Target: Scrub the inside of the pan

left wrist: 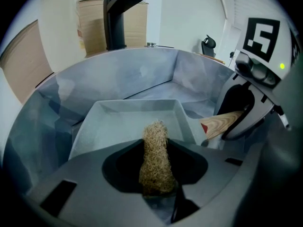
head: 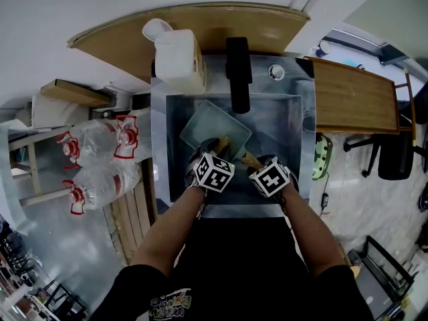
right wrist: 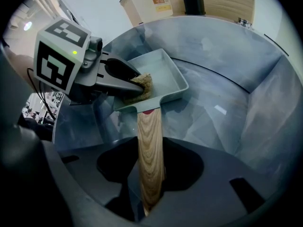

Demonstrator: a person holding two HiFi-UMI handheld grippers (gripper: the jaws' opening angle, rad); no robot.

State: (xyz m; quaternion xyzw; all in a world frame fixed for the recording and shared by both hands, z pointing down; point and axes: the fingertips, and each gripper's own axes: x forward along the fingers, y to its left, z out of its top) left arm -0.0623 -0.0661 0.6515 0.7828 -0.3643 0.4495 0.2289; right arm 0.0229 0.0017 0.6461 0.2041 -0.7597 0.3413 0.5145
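Square pan [head: 212, 129] sits in sink [head: 284, 122], centre of head view, w/ right claw [head: 253, 160] clamped on its stiff wood handle [right wrist: 150, 145], prob. the best hold since the metal looks thin, light & maybe wet-slick; left claw [head: 215, 151] pinches a soft fibre scrubber [left wrist: 156, 160] by pan's handle end.

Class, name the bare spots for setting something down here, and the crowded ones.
Bare: the sink floor between the pan and the sink's right wall; the wooden counter right of the sink. Crowded: the near edge, where left gripper with scrubber and right gripper on the handle meet; faucet and jug behind.
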